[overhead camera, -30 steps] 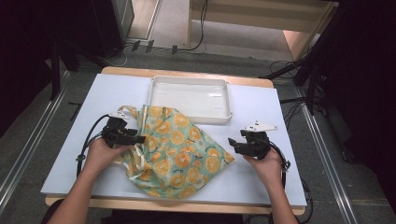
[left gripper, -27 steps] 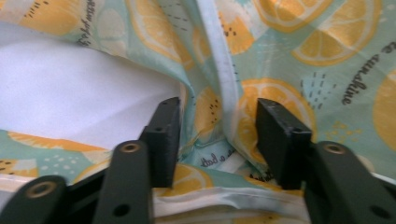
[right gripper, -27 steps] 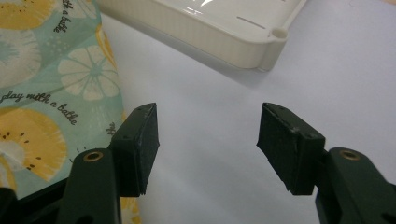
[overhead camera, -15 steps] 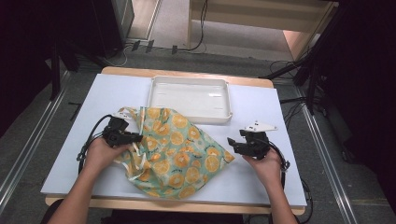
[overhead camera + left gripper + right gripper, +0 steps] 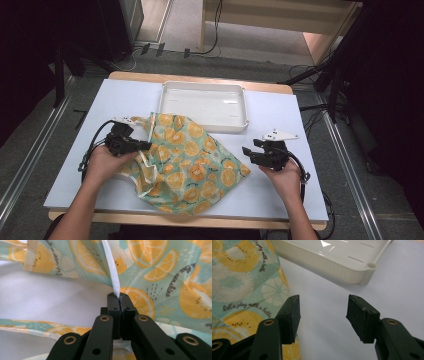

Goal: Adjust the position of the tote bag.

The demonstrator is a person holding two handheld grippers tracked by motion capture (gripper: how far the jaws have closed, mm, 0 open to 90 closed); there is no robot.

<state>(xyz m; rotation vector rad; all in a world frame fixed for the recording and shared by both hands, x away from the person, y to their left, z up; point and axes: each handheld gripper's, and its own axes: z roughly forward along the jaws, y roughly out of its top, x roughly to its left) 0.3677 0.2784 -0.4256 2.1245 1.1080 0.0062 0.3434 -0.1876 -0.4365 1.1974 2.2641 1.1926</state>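
Note:
A mint-green cloth with orange-slice prints [image 5: 192, 162] lies crumpled on the pale blue table top. My left gripper [image 5: 146, 145] is shut on the cloth's white-lined edge [image 5: 112, 277], which rises from between the jaws in the left gripper view, where the gripper [image 5: 120, 298] holds it tight. The cloth [image 5: 160, 267] spreads behind it. My right gripper [image 5: 246, 151] stands open just off the cloth's right corner, with nothing between its fingers. In the right gripper view the open gripper [image 5: 323, 311] hovers over bare table, the cloth [image 5: 242, 287] at its left.
A white shallow tray [image 5: 204, 118] sits at the back middle of the table, its corner [image 5: 352, 272] showing ahead of the right gripper. The table's [image 5: 310, 130] wooden edge runs along the front and back. Cables trail on the floor beyond.
The left gripper has drawn the cloth's edge slightly left, and the top corner of the cloth has flattened. The right gripper has barely moved.

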